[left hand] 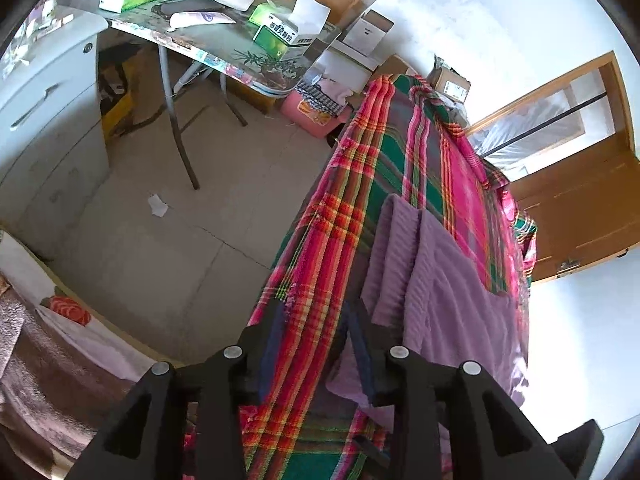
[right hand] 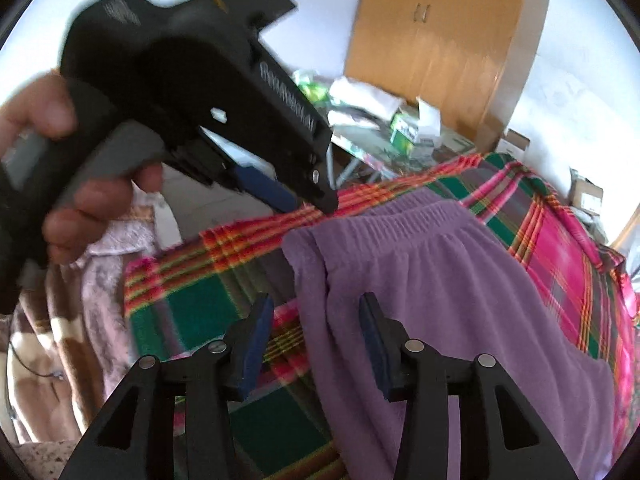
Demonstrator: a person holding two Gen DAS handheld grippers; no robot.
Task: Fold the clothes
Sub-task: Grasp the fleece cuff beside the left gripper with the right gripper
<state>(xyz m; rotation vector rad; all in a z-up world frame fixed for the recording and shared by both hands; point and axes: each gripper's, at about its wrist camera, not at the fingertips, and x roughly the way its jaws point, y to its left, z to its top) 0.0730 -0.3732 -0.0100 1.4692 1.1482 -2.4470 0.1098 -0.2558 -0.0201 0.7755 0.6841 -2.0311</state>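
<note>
One garment is lying on the bed (right hand: 180,312) — purple trousers (right hand: 460,280) spread over the plaid cover, waistband toward the far edge, seemingly doubled leg on leg, though I cannot be sure. Both grippers are hovering with jaws open, gripping nothing: the left gripper (left hand: 316,320) by the waistband corner, the right gripper (right hand: 316,320) straddling the near edge — further folds are probably remaining
</note>
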